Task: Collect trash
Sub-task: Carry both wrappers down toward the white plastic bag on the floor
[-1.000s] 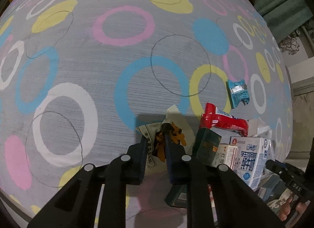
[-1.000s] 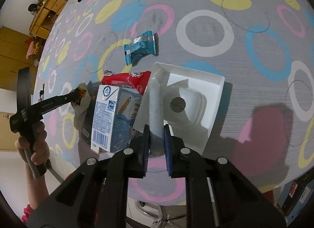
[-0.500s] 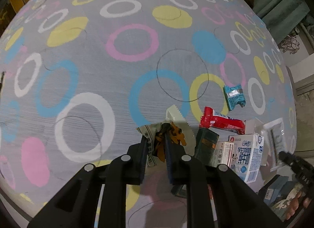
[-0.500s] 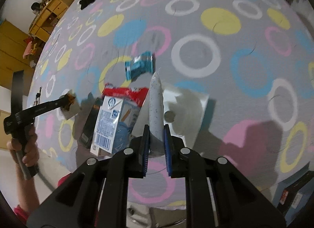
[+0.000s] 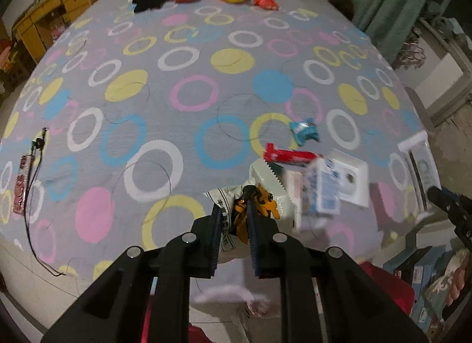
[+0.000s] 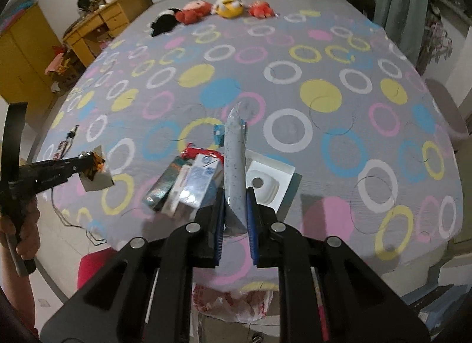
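Note:
My left gripper (image 5: pixel 233 213) is shut on a crumpled orange-and-white snack wrapper (image 5: pixel 259 201), lifted above the bed's near edge; it also shows in the right wrist view (image 6: pixel 94 169). My right gripper (image 6: pixel 234 204) is shut on the edge of a white plastic lid (image 6: pixel 234 160), held upright in the air; the lid also shows in the left wrist view (image 5: pixel 419 172). On the ringed grey bedspread (image 6: pixel 295 92) lie a white tray (image 6: pixel 265 183), a blue-white milk carton (image 6: pixel 197 183), a dark green box (image 6: pixel 162 186), a red wrapper (image 5: pixel 289 155) and a blue wrapper (image 5: pixel 303 130).
Plush toys (image 6: pixel 224 9) line the bed's far edge. A pink packet with a black cable (image 5: pixel 23 177) lies at the bed's left. A red-printed plastic bag (image 6: pixel 233 304) sits on the floor below the near edge. Boxes (image 5: pixel 419 272) stand at right; wooden furniture (image 6: pixel 97 27) at far left.
Both grippers have pulled back and risen from the bed with their loads. The lid has come up off the white tray. Far more of the bed and room is in view.

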`<state>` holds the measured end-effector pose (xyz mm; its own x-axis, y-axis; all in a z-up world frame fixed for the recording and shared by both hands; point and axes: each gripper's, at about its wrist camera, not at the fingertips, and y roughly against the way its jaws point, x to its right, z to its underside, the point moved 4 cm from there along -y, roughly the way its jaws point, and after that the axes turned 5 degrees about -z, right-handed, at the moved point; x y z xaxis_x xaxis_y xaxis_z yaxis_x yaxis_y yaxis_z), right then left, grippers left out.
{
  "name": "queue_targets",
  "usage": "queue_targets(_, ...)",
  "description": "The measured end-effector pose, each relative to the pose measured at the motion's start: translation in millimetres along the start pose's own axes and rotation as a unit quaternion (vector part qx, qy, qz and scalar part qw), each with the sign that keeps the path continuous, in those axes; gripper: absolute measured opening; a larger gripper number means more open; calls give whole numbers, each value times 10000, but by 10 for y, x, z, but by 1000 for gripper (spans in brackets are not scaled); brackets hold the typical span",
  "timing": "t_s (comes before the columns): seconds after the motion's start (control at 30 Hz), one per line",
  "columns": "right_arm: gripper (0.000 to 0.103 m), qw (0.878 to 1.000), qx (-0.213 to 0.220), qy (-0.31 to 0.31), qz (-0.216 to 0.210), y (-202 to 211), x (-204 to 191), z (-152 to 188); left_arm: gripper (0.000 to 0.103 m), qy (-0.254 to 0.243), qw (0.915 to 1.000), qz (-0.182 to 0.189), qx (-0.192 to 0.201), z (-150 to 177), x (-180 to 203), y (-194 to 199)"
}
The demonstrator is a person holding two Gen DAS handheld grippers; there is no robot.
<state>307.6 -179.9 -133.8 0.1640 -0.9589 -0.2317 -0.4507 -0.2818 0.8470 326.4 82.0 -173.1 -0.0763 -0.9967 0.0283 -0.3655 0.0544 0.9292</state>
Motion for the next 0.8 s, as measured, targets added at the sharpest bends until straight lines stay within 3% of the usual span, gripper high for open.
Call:
queue_targets(0.33,15,9985,233,472,-149,596,-478,512,17,-186,9995,155,214,760,404,711)
queue_targets(0.8,15,9959,256,801,-348,975,-914,1270,17,-268,9988,398,-12,1735,895,835)
